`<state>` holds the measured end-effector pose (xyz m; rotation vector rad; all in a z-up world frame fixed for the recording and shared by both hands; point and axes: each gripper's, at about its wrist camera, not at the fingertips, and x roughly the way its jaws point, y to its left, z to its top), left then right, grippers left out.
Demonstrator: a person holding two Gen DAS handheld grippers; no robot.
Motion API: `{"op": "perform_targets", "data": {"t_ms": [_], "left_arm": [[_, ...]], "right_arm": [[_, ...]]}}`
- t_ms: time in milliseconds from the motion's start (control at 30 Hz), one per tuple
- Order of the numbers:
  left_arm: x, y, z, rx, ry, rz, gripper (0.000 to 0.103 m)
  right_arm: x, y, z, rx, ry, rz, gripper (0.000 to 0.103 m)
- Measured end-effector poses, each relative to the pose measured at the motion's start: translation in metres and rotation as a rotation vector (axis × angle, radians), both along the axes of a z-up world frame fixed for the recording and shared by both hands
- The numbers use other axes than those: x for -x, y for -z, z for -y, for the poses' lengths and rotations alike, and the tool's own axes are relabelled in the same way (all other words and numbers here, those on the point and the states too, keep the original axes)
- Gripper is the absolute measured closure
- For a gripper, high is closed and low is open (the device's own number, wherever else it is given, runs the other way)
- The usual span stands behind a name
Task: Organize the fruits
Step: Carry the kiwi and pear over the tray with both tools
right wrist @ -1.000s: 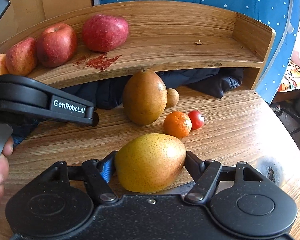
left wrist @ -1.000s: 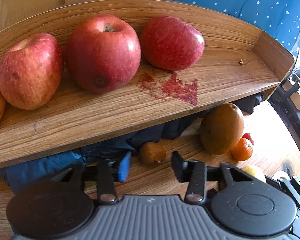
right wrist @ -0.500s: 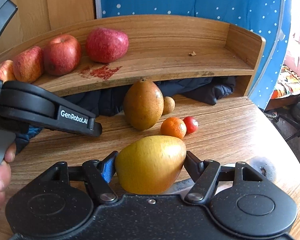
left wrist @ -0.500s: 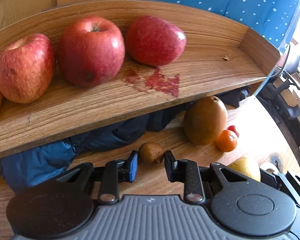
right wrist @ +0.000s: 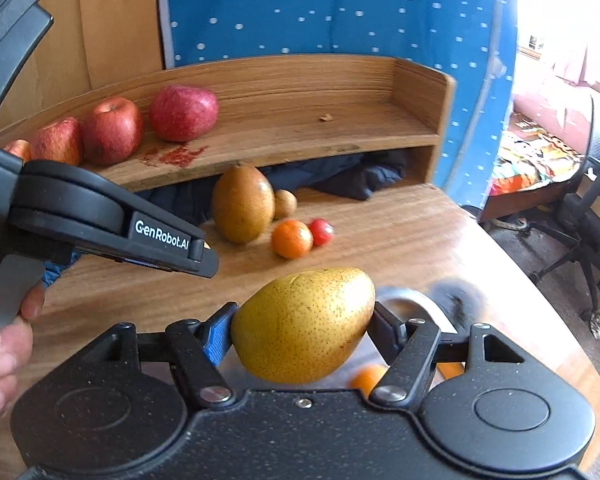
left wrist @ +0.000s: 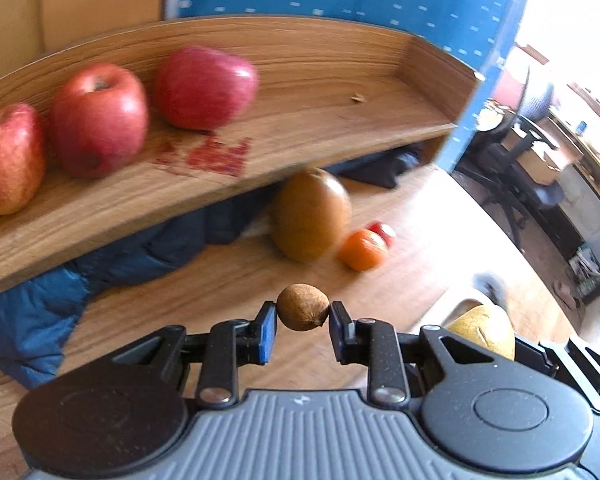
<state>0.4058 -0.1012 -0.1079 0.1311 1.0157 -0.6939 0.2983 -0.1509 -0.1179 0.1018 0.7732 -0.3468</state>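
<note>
My left gripper (left wrist: 302, 322) is shut on a small brown fruit (left wrist: 300, 307), pinched between its pads above the wooden table (left wrist: 220, 288). My right gripper (right wrist: 302, 322) is shut on a speckled yellow pear (right wrist: 300, 332), held off the table. A large brown pear (left wrist: 310, 216), a small orange (left wrist: 362, 250) and a red tomato (left wrist: 384, 232) sit on the table in front of the shelf. Three red apples (left wrist: 98, 120) stand in a row on the left of the wooden shelf (left wrist: 320, 120). In the right wrist view a small brown fruit (right wrist: 285, 203) shows just behind the brown pear (right wrist: 242, 208).
Dark blue cloth (left wrist: 60, 300) is stuffed under the shelf. A red stain (left wrist: 216, 156) marks the shelf board; its right half is bare. Something shiny and metallic (right wrist: 404, 300) with orange pieces (right wrist: 366, 380) lies under my right gripper. A hand (right wrist: 0, 344) holds the left gripper's body (right wrist: 112, 216). The table edge and office chairs are at the right.
The left gripper's fingers closed on the small brown fruit and drew back from the shelf, swinging right. The right gripper rose and pulled back with the yellow pear.
</note>
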Motion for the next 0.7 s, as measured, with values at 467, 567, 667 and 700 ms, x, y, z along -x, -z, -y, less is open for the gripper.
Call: {"op": "perform_targets", "data": {"t_ms": [467,567,667,700], "left_arm": [[0.045,-0.004,0.015,-0.001,0.154,-0.039,0.072],[0.051,-0.002,0.015,-0.008,0.168,-0.058,0.072],[0.056,0.001,0.014,-0.017,0.182,-0.076,0.072],[0.057,0.002,0.014,-0.019,0.184,-0.081,0.072]], "right_arm": [[0.051,0.001,-0.002,-0.004,0.075,-0.040,0.032],[0.055,0.003,-0.003,-0.012,0.087,-0.053,0.032],[0.056,0.005,-0.002,-0.016,0.095,-0.060,0.032],[0.056,0.005,-0.003,-0.016,0.098,-0.061,0.032]]}}
